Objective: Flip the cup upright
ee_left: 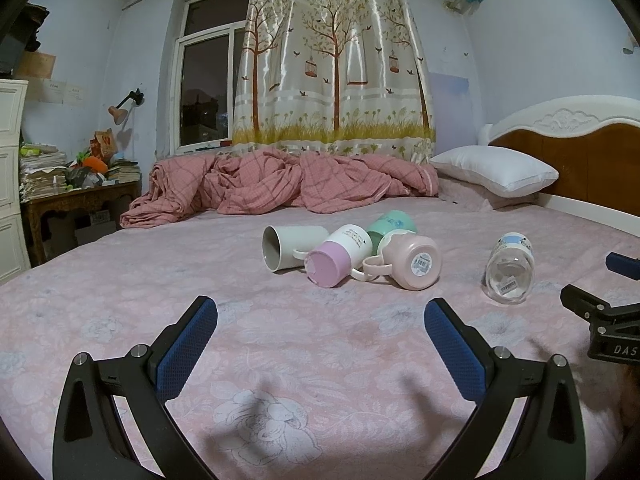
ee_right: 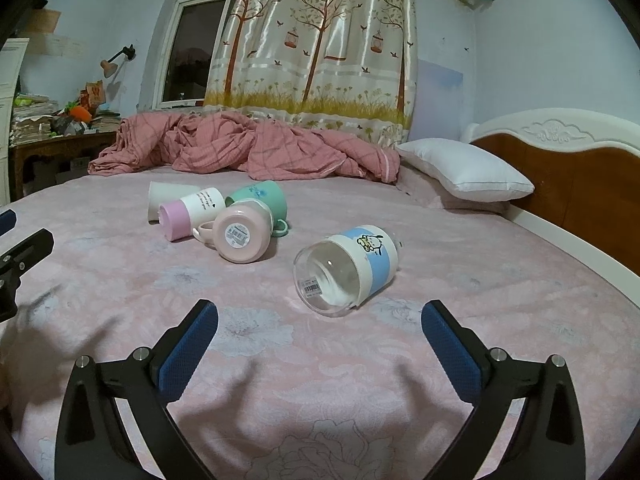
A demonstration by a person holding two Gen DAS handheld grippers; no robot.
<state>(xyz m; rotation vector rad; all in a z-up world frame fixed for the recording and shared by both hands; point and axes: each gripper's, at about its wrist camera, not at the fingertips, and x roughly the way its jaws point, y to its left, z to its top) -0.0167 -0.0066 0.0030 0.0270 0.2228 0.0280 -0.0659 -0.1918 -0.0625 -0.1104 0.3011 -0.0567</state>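
Several cups lie on their sides on the pink bedspread [ee_left: 320, 360]. A glass cup with a blue cartoon sleeve [ee_right: 348, 270] lies apart, base toward me, just beyond my right gripper [ee_right: 320, 326], which is open and empty. It also shows in the left wrist view [ee_left: 510, 268]. A cluster holds a pink mug [ee_left: 412, 262], a lilac-and-white cup [ee_left: 338, 256], a white cup [ee_left: 294, 252] and a green mug [ee_left: 392, 224]. My left gripper [ee_left: 320, 322] is open and empty, short of the cluster.
A rumpled pink quilt [ee_left: 272, 184] lies at the bed's far side. A white pillow [ee_left: 496, 168] rests by the wooden headboard [ee_left: 588, 160]. A cluttered side table [ee_left: 76, 192] stands at the left. A curtain [ee_left: 332, 60] hangs behind.
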